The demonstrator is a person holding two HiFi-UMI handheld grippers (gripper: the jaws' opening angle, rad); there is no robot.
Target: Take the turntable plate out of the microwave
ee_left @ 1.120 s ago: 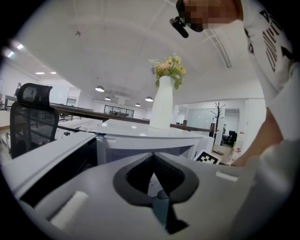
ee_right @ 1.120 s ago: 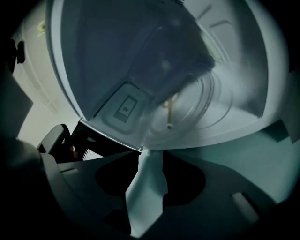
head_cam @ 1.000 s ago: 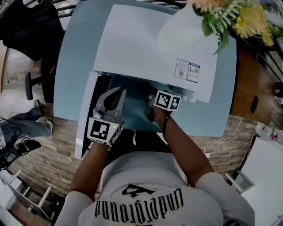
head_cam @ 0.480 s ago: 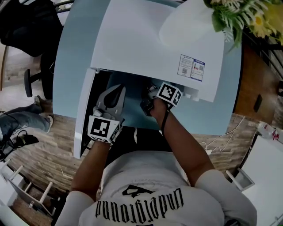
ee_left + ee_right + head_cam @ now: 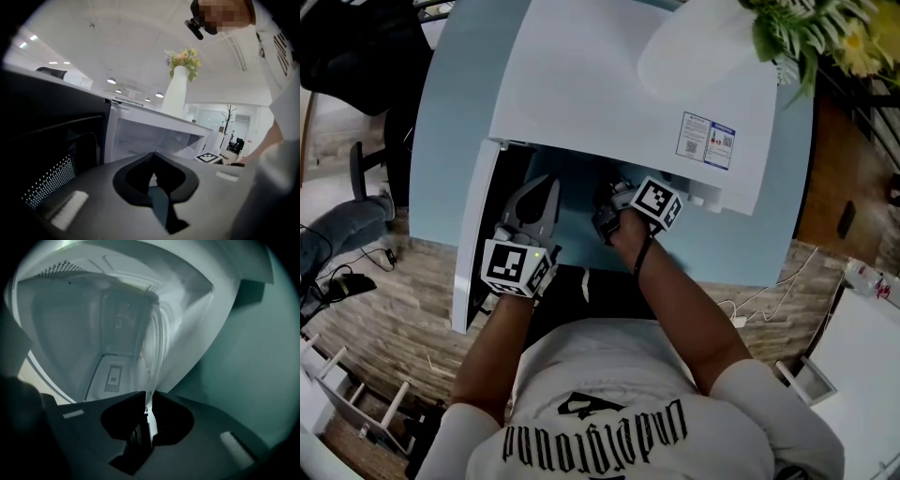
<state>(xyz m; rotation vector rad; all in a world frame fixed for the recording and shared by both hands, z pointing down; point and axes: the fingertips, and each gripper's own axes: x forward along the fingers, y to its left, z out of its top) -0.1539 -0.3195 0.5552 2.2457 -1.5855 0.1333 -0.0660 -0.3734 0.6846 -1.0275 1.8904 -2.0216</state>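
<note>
The white microwave stands on a light blue table, its door swung open to the left. The glass turntable plate shows only in the right gripper view, edge-on inside the white cavity. My right gripper reaches into the opening; its jaws are closing and pinch the plate's near rim. In the head view its tips sit under the microwave's front edge. My left gripper is shut and empty in front of the opening, beside the door; its tips point at the cavity.
A white vase with flowers stands on top of the microwave. The door blocks the left side. Wooden floor, a cable and a white cabinet lie to the right of the table.
The right gripper has rolled and its jaws have closed from wide open onto the plate's rim. The left gripper has sunk slightly, still shut.
</note>
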